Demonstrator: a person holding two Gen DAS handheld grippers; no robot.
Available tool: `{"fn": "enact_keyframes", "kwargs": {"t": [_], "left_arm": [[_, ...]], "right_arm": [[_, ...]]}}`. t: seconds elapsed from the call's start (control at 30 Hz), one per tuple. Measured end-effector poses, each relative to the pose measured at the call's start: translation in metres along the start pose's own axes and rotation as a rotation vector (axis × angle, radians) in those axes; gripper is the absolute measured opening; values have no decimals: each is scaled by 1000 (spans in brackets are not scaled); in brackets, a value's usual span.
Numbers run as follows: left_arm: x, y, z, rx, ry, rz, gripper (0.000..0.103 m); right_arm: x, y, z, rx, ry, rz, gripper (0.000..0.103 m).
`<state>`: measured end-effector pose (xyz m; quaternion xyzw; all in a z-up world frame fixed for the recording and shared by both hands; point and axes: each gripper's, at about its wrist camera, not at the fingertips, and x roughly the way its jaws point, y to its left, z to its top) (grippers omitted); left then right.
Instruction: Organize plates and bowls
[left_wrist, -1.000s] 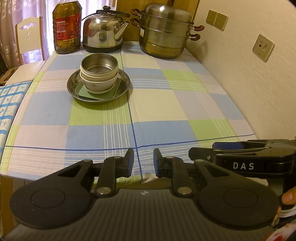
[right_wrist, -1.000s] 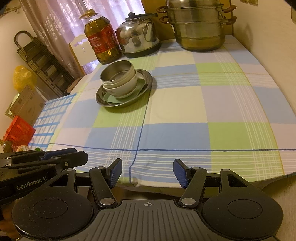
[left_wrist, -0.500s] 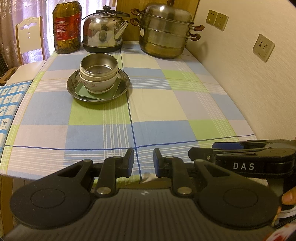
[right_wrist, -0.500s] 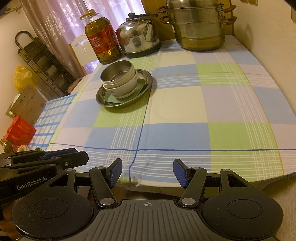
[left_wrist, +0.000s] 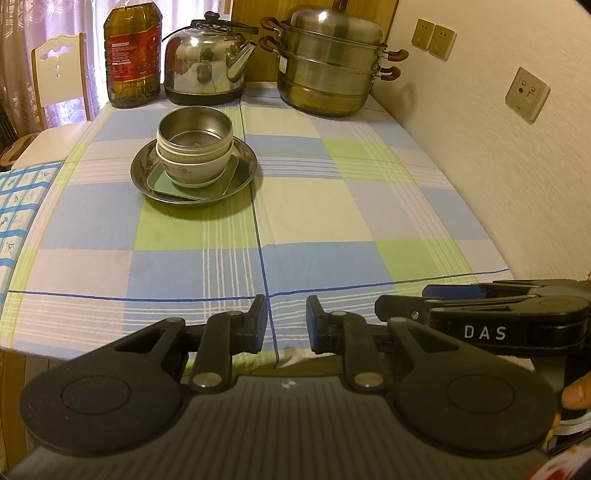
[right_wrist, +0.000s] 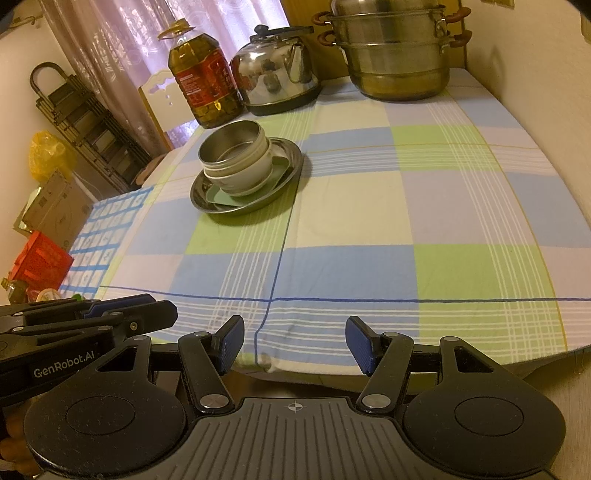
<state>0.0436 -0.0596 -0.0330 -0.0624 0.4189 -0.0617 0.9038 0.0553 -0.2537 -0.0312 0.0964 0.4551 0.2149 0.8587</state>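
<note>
Hovering at the near edge of the table (left_wrist: 332, 229), left tongs (left_wrist: 286, 319) and right tongs (right_wrist: 294, 345) both stand apart, holding nothing. Well beyond them, a steel bowl (left_wrist: 194, 127) nests in white bowls (left_wrist: 195, 168) on a green plate (left_wrist: 229, 181) inside a steel plate (left_wrist: 247, 158).

Table (left_wrist: 332, 206) covered by a blue, green and cream checked cloth (right_wrist: 369, 221). Upper left of centre: a round steel plate (left_wrist: 147, 184) resting directly on the cloth and carrying stacked dishes. Along the top edge, left to right: oil bottle (left_wrist: 133, 55), steel kettle (left_wrist: 205, 64), tiered steamer pot (left_wrist: 328, 62). Far left: a second blue-and-white patterned cloth (left_wrist: 22, 206).
</note>
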Motion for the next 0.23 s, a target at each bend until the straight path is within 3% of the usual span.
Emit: {"fn": "enact_keyframes", "kwargs": {"t": [0.23], "left_arm": [[3,-4,3,-4,2,15,20]], "right_arm": [[-1,-3,0,-3,2,8,61]]}}
